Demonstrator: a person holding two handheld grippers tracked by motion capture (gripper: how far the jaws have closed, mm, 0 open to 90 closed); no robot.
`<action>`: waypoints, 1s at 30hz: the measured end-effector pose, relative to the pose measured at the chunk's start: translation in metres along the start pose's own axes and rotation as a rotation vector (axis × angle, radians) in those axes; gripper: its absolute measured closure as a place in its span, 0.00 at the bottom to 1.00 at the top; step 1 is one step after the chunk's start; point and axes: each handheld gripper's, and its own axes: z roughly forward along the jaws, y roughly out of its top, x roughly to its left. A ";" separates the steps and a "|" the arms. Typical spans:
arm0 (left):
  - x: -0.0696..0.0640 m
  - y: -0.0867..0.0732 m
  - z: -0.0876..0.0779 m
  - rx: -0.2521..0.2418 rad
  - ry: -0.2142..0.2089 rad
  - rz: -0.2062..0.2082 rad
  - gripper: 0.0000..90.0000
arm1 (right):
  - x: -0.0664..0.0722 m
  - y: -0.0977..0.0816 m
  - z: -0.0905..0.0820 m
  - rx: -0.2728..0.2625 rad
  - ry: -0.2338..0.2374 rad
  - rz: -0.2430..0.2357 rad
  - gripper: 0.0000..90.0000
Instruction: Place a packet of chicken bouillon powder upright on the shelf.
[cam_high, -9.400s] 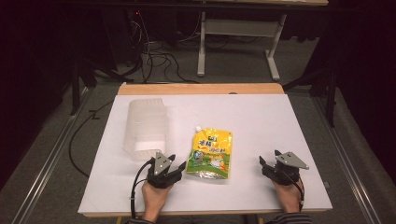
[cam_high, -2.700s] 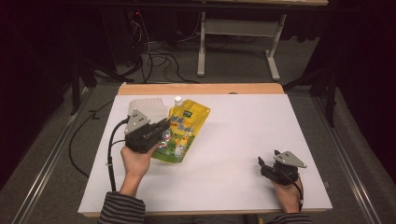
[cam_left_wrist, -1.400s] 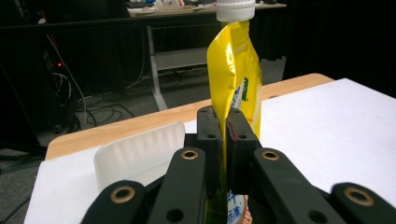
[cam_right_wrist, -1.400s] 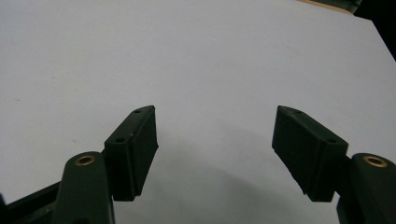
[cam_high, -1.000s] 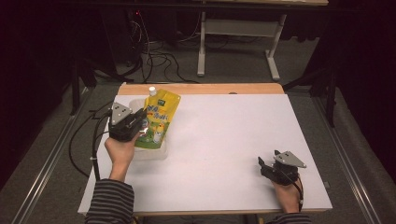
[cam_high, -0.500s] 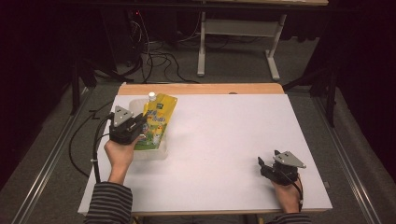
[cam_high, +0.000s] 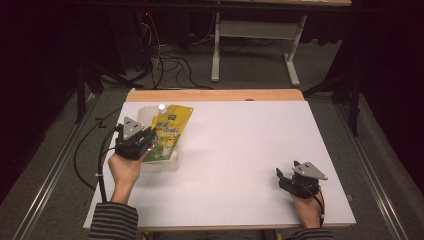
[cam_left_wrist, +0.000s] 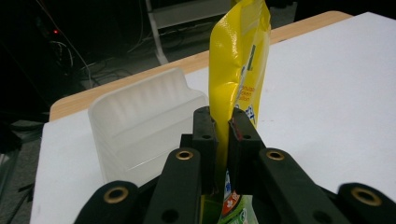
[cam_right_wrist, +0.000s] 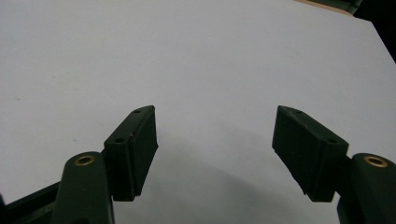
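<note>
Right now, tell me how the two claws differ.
The left claw is shut on the yellow pouch, raised over the clear plastic bin; the right claw is open and holds nothing. The left works at the table's far-left corner, the right near its front-right. Both have black jaws.

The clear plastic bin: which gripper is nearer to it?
Left. The left gripper holds the yellow pouch over the clear bin; the right gripper rests open far across the table.

Yellow spouted pouch (cam_high: 167, 134) – white cap up, green print low, tilted over the clear plastic bin (cam_high: 170, 162) at the table's far-left; probably partly inside it – pinched between black jaws.
</note>
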 end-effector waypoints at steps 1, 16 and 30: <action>0.000 0.000 0.000 -0.001 0.004 0.000 0.94 | 0.000 0.000 0.000 0.000 0.000 0.000 0.35; 0.001 -0.006 0.008 -0.090 0.011 -0.021 0.97 | 0.000 0.000 0.000 0.000 -0.002 0.001 0.35; -0.001 -0.024 -0.011 -0.082 0.011 -0.020 0.94 | 0.001 0.000 0.000 0.000 -0.005 -0.005 0.35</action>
